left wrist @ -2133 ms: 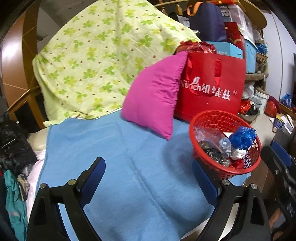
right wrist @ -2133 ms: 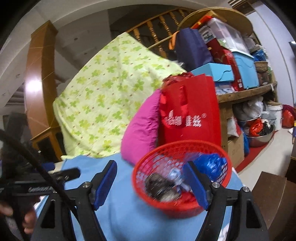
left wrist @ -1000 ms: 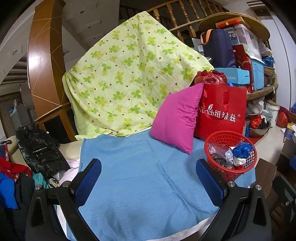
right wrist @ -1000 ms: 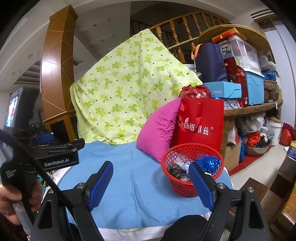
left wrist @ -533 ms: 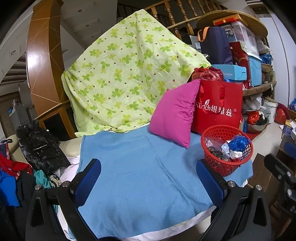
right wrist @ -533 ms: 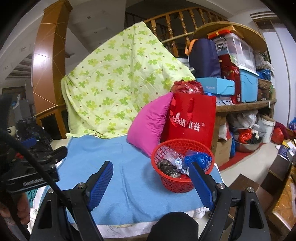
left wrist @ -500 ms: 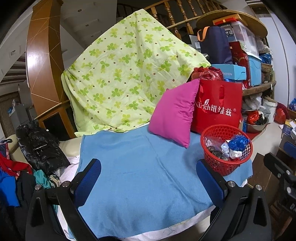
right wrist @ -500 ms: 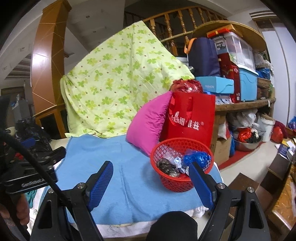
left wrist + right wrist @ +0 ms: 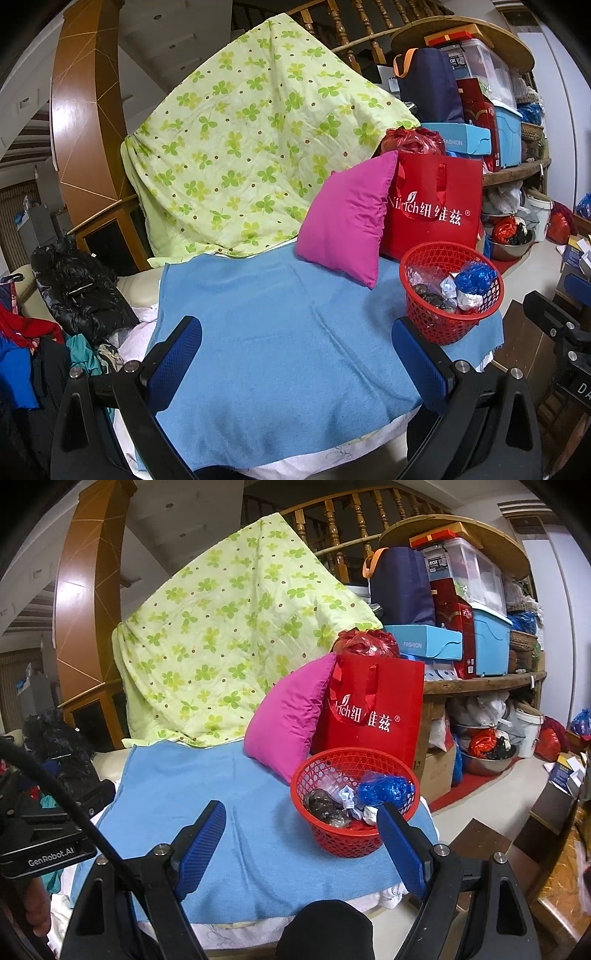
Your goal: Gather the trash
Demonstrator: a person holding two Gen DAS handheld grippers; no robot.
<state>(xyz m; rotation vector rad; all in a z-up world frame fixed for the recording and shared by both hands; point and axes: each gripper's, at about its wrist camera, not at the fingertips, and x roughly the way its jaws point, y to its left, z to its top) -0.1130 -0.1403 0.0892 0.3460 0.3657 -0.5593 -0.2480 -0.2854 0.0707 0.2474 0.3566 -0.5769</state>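
- A blue blanket [image 9: 280, 332] covers the surface before a green clover quilt [image 9: 251, 147];
- the red basket [image 9: 325, 834] of trash sits at the blanket's right edge;
- left gripper [image 9: 295, 365] and right gripper [image 9: 301, 843] both gape wide, empty.

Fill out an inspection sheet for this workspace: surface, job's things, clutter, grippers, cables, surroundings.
Surface: blue blanket spread flat, no loose trash seen on it.
Job's things: red mesh basket stands at the blanket's right edge, holding a crumpled blue bag, white paper and dark wrappers.
Clutter: pink pillow leaning on a red shopping bag; black jacket and clothes at left.
Grippers: left gripper open, empty; right gripper open, empty.
Cables: one black cable running from the left gripper.
Surroundings: green clover quilt draped behind; wooden shelf stacked with boxes.
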